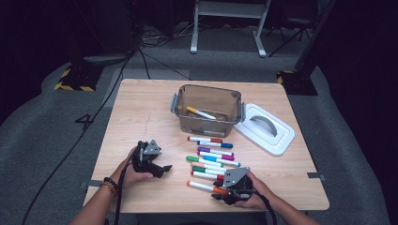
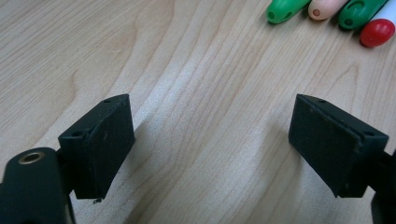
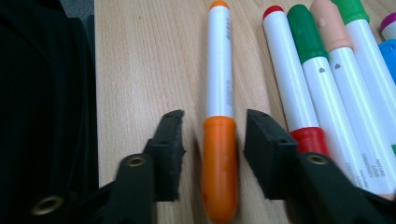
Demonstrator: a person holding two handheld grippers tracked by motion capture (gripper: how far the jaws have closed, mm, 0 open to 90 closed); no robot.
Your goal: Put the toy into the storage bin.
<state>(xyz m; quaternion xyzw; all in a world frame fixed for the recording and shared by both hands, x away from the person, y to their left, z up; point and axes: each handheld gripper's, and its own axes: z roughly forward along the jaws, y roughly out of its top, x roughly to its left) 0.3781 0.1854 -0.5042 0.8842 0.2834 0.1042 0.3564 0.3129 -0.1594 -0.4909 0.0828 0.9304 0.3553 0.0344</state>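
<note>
An orange-capped white marker [image 1: 205,186] lies nearest the table's front edge, below a row of several coloured markers [image 1: 213,157]. My right gripper [image 1: 219,193] is down at its cap end. In the right gripper view the orange marker [image 3: 219,70] runs between the jaws of my right gripper [image 3: 212,122], whose pads stand on either side of the orange cap with a narrow gap on each side. My left gripper [image 1: 159,168] rests low at the left of the markers. In its own view my left gripper [image 2: 210,135] is open wide over bare wood.
A clear brown bin [image 1: 180,101] stands at the back middle with a yellow-capped marker [image 1: 201,113] inside; its white lid [image 1: 265,129] lies to its right. Red [image 3: 292,84] and green [image 3: 322,70] markers lie close beside the orange one. Marker tips [image 2: 285,9] sit ahead of the left jaws.
</note>
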